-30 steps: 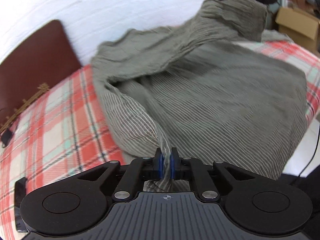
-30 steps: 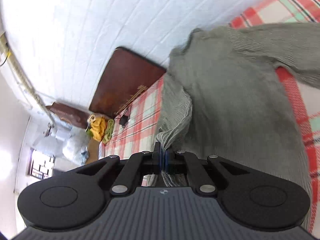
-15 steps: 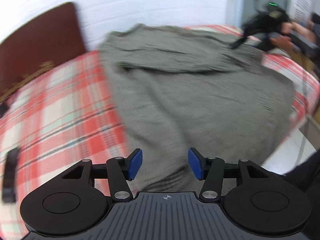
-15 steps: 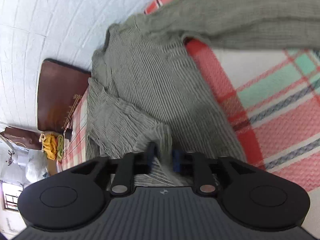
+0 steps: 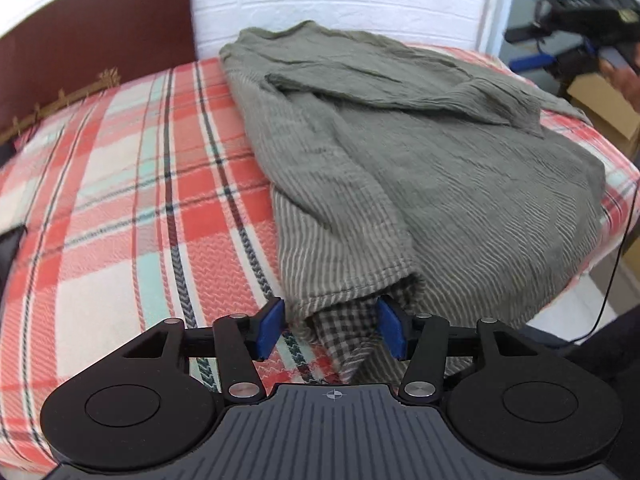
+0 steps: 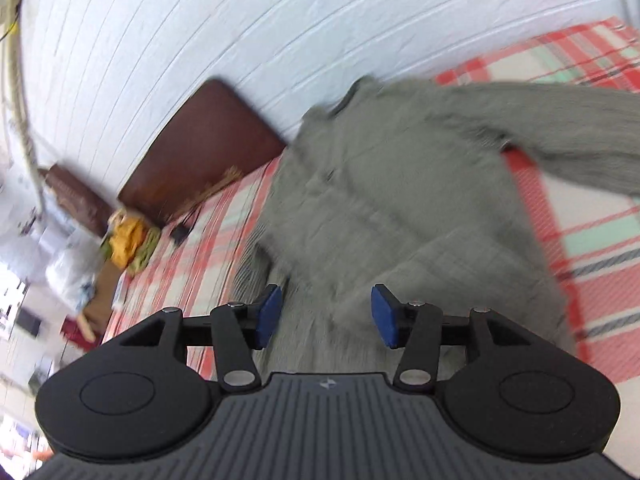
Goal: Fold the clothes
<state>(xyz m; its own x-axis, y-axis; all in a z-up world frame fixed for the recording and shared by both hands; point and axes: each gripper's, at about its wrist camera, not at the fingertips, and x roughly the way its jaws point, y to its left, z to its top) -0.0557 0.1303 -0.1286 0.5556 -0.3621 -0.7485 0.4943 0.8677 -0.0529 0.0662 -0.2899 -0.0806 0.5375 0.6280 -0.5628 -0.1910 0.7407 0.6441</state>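
Observation:
A grey-green crinkled shirt [image 5: 420,152] lies spread on the red plaid blanket [image 5: 120,184], one side folded over the body. My left gripper [image 5: 331,330] is open, its blue pads either side of the shirt's near hem, where a checked lining shows. My right gripper [image 6: 326,316] is open just above the shirt [image 6: 392,200]. One sleeve [image 6: 560,120] stretches out to the right across the blanket [image 6: 600,240]. The right gripper also shows in the left wrist view [image 5: 580,16], far right, held by a hand.
A dark brown headboard [image 5: 92,40] stands against the white wall [image 6: 200,20] behind the bed. A cardboard box [image 5: 604,108] and a black cable [image 5: 616,264] are off the bed's right edge. A dark object [image 5: 10,244] lies on the blanket at left. Yellow cloth [image 6: 128,240] lies beyond the headboard.
Both grippers were shut on the shirt's hem a second ago. Both have opened and let it go. The shirt has dropped flat onto the blanket, and the right gripper has lifted away.

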